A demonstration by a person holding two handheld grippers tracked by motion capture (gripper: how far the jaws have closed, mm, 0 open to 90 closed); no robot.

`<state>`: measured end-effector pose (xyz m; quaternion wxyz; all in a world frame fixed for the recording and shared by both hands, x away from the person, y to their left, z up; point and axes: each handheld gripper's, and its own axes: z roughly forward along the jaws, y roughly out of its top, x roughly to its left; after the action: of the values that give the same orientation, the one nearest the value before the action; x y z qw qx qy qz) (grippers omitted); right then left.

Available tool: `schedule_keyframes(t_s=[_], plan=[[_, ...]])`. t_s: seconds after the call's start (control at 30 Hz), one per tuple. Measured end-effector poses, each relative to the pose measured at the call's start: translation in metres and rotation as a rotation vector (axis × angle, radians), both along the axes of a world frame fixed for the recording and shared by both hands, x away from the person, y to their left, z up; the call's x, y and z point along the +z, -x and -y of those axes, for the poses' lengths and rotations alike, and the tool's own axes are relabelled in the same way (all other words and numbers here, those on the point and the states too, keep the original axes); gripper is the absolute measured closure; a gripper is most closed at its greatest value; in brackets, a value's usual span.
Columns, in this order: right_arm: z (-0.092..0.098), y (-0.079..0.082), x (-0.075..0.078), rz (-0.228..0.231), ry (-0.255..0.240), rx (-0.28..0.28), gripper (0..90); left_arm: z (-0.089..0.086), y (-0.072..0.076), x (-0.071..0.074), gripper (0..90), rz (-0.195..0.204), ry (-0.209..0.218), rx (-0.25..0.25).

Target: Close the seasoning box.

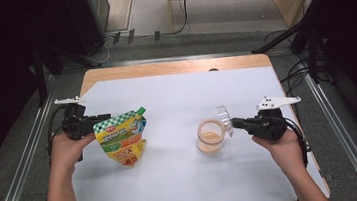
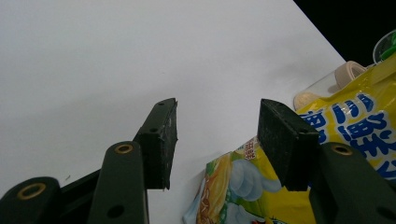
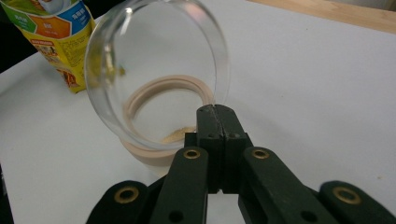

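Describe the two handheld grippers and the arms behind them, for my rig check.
Both the left gripper and right gripper are black, each topped by a pale three-cornered plate and trailing a black cable. Fingers are flat black blocks on brass-riveted links. Forearms are bare, no sleeves.

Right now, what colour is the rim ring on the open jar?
Pale beige, like the jar's base; the hinged lid is clear. Right gripper view shows it best.

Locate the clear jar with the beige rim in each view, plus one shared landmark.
High view: the jar stands right of centre on the white sheet, just ahead of the right gripper.
Left gripper view: far right edge, lying behind the yellow pouch.
Right gripper view: centre, behind its raised clear lid.
Shared landmark: the yellow pouch.
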<state>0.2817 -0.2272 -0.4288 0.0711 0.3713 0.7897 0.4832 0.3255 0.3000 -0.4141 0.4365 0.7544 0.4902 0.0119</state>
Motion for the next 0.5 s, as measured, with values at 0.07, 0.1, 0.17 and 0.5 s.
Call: schedule_keyframes(t_s=[0.07,0.1,0.17,0.5], plan=[[-0.0005,0.0002,0.0003,0.004,-0.001,0.001,90.0,0.0,0.0,-0.0002,48.1,0.0,0.0,0.001],[-0.0006,0.0003,0.0004,0.006,0.0,0.0,90.0,-0.0001,-0.0001,-0.0003,48.1,0.0,0.001,0.002],[-0.0003,0.0003,0.0005,0.007,-0.002,0.0,88.9,0.0,-0.0003,-0.0006,48.0,-0.001,-0.001,0.002],[0.0027,-0.0024,-0.0027,0.009,0.0,-0.001,74.3,0.0012,-0.0004,-0.0009,47.6,-0.006,-0.004,0.0]])
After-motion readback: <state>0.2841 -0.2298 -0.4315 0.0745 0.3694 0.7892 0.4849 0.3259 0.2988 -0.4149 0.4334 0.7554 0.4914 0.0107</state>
